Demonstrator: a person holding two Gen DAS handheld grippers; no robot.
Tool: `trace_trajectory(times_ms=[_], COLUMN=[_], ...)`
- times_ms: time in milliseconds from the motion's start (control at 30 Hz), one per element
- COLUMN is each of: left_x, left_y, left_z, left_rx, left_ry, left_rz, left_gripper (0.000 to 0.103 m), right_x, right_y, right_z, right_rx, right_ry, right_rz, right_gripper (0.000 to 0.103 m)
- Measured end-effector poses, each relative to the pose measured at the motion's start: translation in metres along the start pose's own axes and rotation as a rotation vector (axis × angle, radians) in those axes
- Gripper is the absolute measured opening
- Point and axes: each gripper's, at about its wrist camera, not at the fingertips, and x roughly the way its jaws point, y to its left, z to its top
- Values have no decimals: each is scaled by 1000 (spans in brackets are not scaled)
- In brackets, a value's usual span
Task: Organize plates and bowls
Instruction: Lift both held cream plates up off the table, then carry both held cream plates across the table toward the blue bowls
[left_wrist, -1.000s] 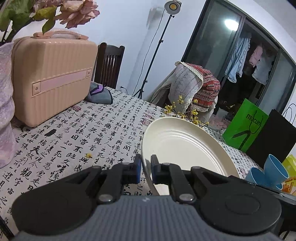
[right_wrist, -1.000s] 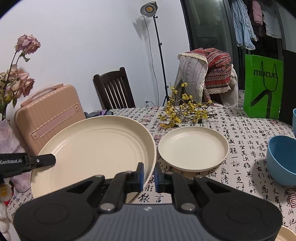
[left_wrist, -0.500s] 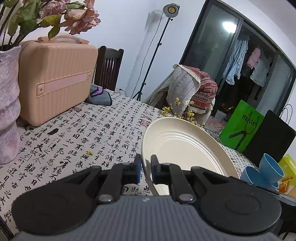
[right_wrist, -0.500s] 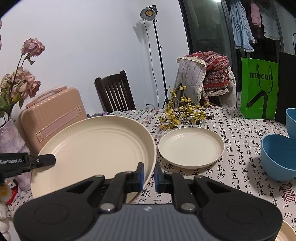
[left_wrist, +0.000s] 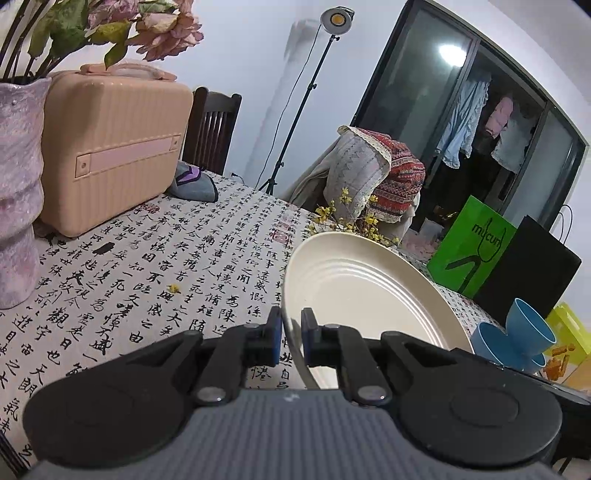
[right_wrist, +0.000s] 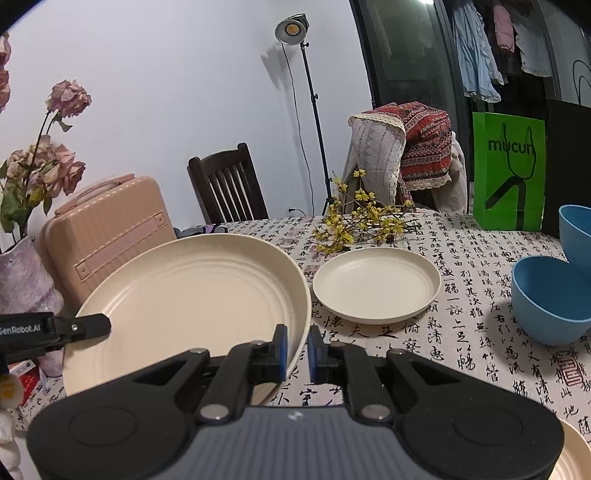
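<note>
Both tools have the large cream ribbed round plate by its rim. The left gripper has its two blue-padded fingers clamped on the plate's near edge, and the right gripper is pinched on the opposite edge, so the plate is held up, tilted, above the white tablecloth printed with black calligraphy. In the right wrist view the left tool's black finger lies across the large plate's left rim.

Taking that large plate as the landmark: just to its right a smaller cream round plate lies flat on the cloth, close to but apart from it. Further right sits a blue plastic bowl, with a second blue bowl behind it, seemingly leaning on the first, though the frame edge cuts it off. Behind the large plate lies a sprig of yellow blossoms; to its left stand a peach hard-shell case and a mauve textured vase of faded pink flowers. A green paper bag stands beyond the bowls.
</note>
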Motion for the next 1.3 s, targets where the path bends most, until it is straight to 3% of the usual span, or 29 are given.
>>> trace_trajectory(times_ms=[1300], left_x=[-34], left_y=[-62], left_z=[-41], left_rx=[45], left_ry=[-20], left_rz=[-71], left_gripper=[11], right_x=[-73], right_y=[-54], right_z=[-31], right_rx=[65], right_ry=[-60], right_rz=[-47], right_gripper=[11])
